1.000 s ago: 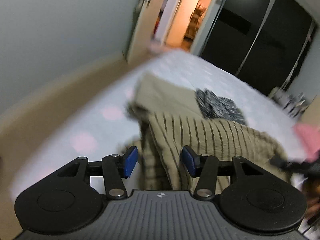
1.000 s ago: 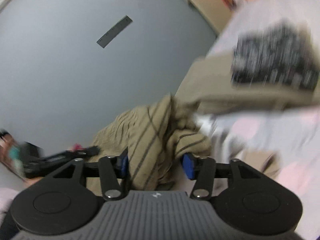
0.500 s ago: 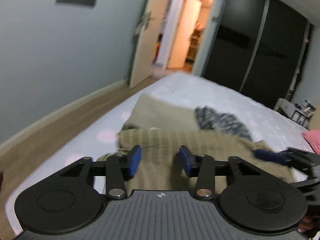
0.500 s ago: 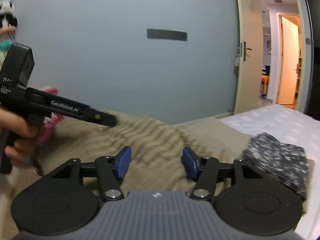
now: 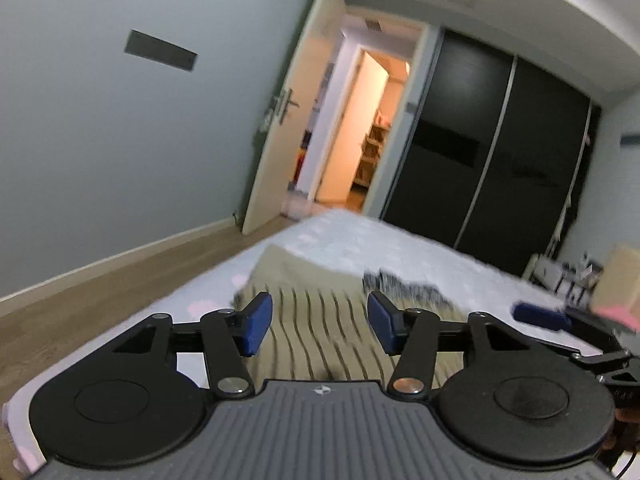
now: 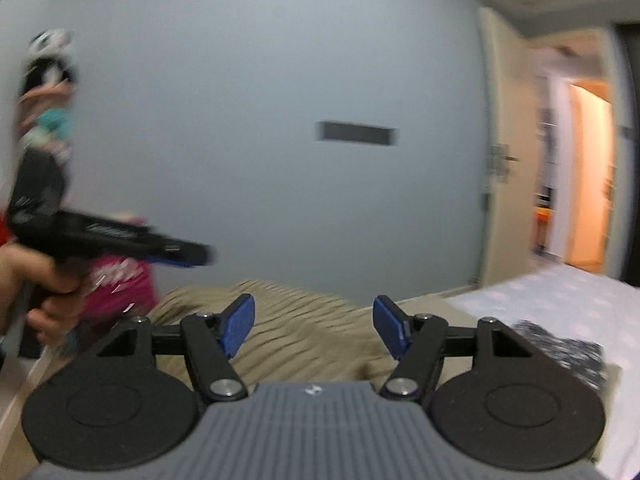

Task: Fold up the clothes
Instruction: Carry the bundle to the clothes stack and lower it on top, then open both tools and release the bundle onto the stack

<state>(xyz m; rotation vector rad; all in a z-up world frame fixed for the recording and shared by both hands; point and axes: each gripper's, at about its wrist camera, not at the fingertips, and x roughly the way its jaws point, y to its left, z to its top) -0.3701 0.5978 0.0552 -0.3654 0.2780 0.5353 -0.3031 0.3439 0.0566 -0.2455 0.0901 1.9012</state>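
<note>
A tan garment with dark stripes [image 5: 320,332] lies spread on the white bed [image 5: 360,236], and it also shows in the right wrist view [image 6: 304,332]. My left gripper [image 5: 319,326] is open and empty, raised above the garment. My right gripper [image 6: 313,328] is open and empty, also above it. A plain beige folded garment [image 5: 292,268] lies beyond the striped one. A dark patterned folded cloth [image 5: 404,286] rests on it, and it shows at the right in the right wrist view [image 6: 560,354].
A pink cloth [image 6: 116,284] lies at the left behind the other gripper. A pale wall and wooden floor [image 5: 100,292] run along the bed's left. An open door [image 5: 296,120] and dark wardrobe doors [image 5: 500,168] stand beyond the bed.
Both grippers have let go of the striped garment, opened and tilted up away from it. The garment now lies spread flat on the bed instead of bunched.
</note>
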